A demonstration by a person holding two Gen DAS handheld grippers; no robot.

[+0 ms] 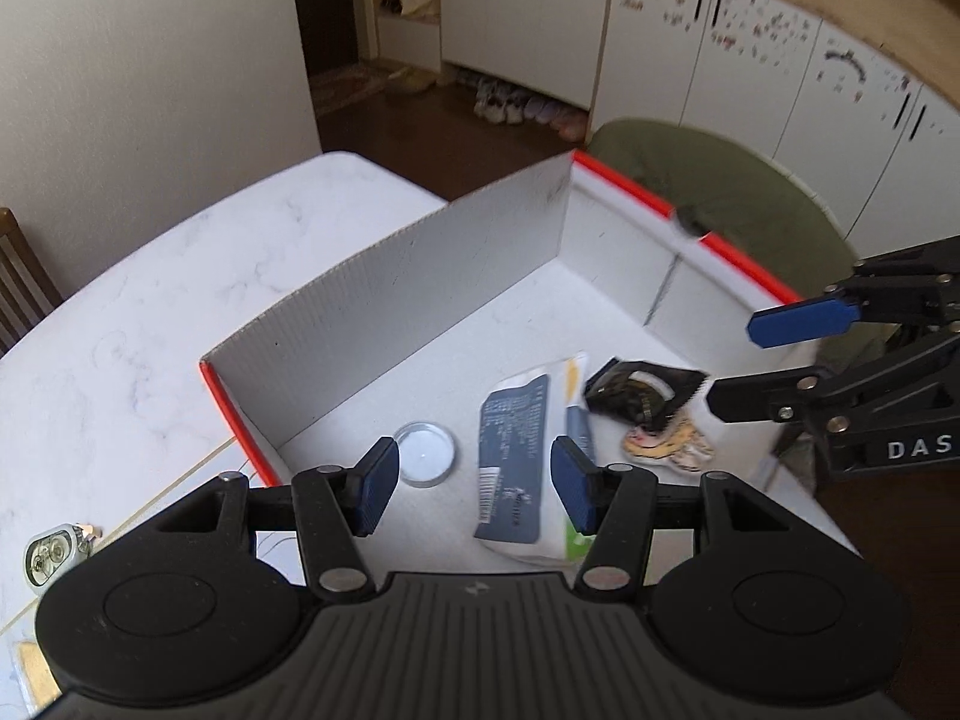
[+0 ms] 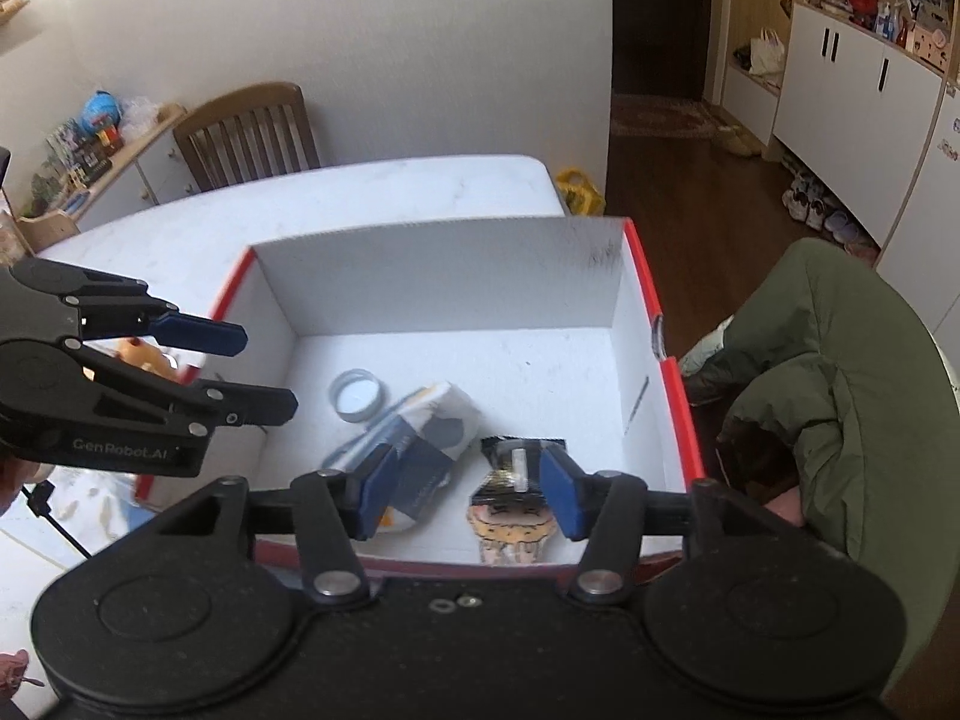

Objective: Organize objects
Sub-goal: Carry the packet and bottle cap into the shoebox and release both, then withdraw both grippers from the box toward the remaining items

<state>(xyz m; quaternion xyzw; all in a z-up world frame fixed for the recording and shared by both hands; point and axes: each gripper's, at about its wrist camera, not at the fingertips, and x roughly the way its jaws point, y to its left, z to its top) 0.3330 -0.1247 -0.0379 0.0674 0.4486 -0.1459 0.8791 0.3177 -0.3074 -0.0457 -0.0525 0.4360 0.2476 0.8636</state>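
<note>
A white cardboard box with a red rim (image 1: 636, 187) (image 2: 672, 372) stands on the white marble table (image 1: 150, 312) (image 2: 360, 186). Inside lie a round clear lid (image 1: 425, 453) (image 2: 356, 395), a white and blue packet (image 1: 521, 456) (image 2: 429, 426), a black packet (image 1: 642, 391) (image 2: 516, 468) and a cartoon figure sticker (image 1: 666, 447) (image 2: 510, 531). My left gripper (image 1: 474, 480) (image 2: 267, 369) is open and empty above the box's near left part. My right gripper (image 2: 465, 495) (image 1: 729, 363) is open and empty above the black packet.
A small clear case (image 1: 53, 555) lies on the table left of the box. A green jacket on a chair (image 2: 840, 396) (image 1: 720, 180) is right of the box. A wooden chair (image 2: 252, 132) stands behind the table. White cabinets (image 1: 660, 42) line the far wall.
</note>
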